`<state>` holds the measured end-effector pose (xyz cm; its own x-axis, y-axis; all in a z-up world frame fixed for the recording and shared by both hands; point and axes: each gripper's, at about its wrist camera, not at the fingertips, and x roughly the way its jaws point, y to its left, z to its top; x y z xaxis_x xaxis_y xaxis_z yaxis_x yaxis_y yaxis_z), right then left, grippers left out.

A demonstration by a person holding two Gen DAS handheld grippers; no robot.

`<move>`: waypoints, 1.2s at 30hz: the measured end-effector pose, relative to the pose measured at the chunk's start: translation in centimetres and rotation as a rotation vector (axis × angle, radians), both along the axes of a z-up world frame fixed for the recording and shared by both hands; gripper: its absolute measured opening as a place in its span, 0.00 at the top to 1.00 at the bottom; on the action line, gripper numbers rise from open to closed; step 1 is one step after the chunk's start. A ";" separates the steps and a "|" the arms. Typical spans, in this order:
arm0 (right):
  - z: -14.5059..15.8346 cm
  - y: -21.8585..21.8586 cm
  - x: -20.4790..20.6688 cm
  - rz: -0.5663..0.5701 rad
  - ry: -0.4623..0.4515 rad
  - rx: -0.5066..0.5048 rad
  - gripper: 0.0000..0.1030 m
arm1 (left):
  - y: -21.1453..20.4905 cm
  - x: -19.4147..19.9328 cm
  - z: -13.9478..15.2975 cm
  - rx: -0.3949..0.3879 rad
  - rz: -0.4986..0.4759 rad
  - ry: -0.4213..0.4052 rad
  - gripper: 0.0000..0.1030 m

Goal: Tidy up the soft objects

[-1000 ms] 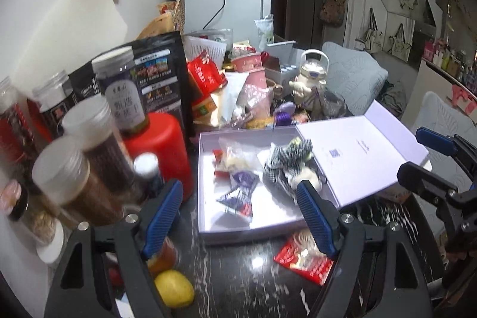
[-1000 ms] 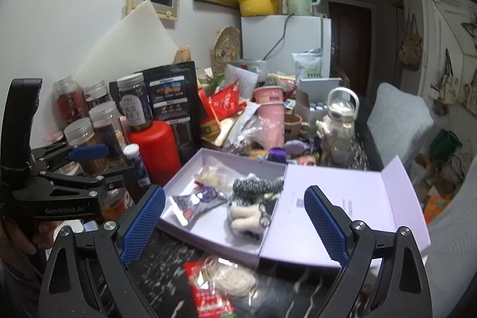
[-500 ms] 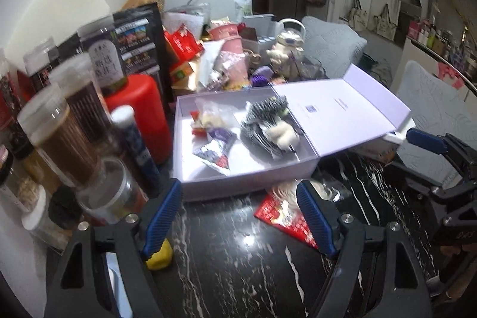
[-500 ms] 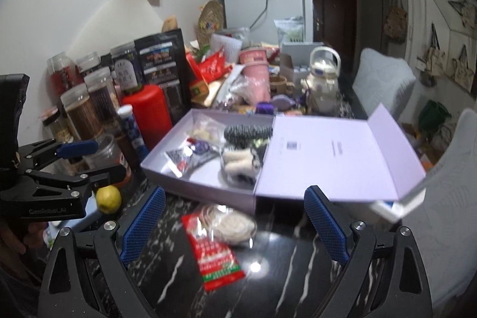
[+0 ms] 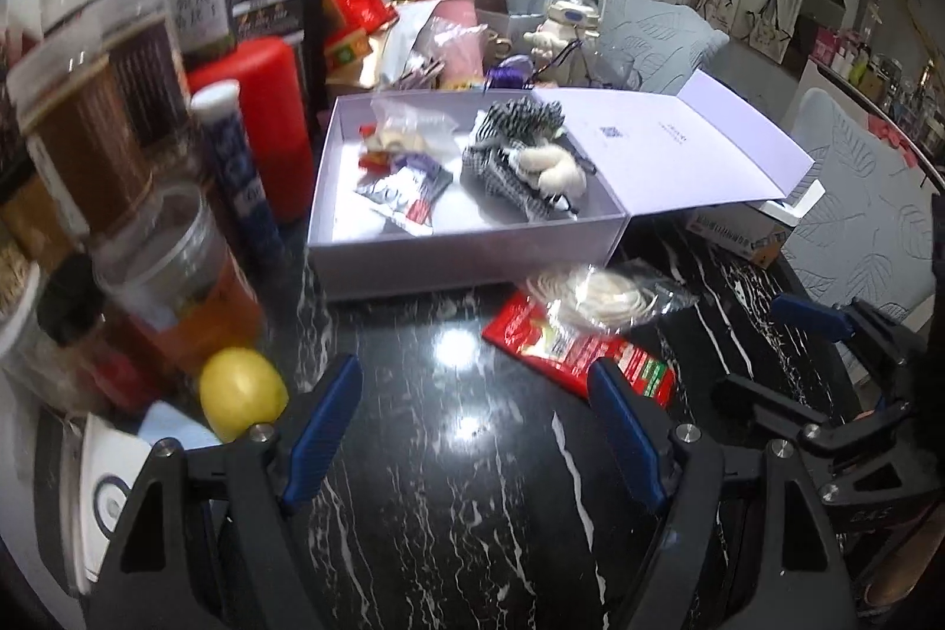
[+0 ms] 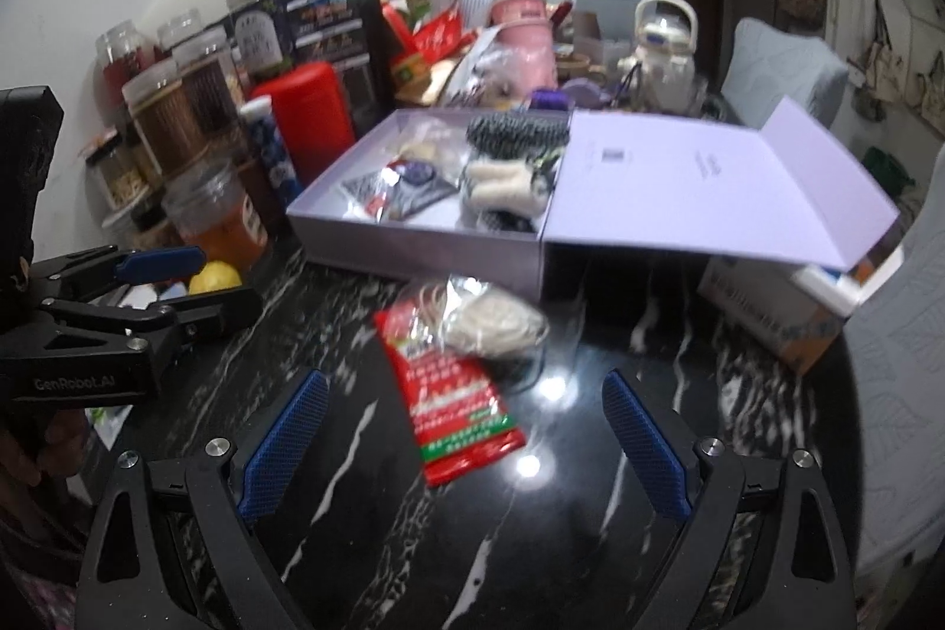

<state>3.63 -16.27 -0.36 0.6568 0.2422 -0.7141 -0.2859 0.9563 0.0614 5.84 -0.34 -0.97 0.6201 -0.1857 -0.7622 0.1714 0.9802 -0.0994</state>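
Both handheld grippers hang over a black marble-patterned tabletop (image 5: 449, 500), jaws spread wide and empty. Ahead of the right gripper (image 6: 463, 429), between its blue pads, lies a red snack packet (image 6: 455, 394), with a clear bag of pale coiled cord (image 6: 496, 320) resting across its far end. From the left gripper (image 5: 475, 423), the same packet (image 5: 579, 352) sits just past the right-hand fingertip. Beyond both stands an open lavender box (image 5: 472, 252), lid folded back, holding a black-and-white knitted bundle (image 5: 520, 157) and small foil sachets (image 5: 407, 193). A lemon (image 5: 239, 391) rests beside jars at the left.
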 end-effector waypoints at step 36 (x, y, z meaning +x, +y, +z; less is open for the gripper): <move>-6.9 0.4 0.1 0.107 0.190 -0.117 0.82 | 1.9 -1.5 -3.0 -0.124 0.019 0.047 0.24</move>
<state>3.71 -15.82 -7.23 0.4827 0.2114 -0.8499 -0.3799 0.9249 0.0143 4.33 1.59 -4.02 0.5885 -0.2687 -0.7625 0.1453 0.9630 -0.2272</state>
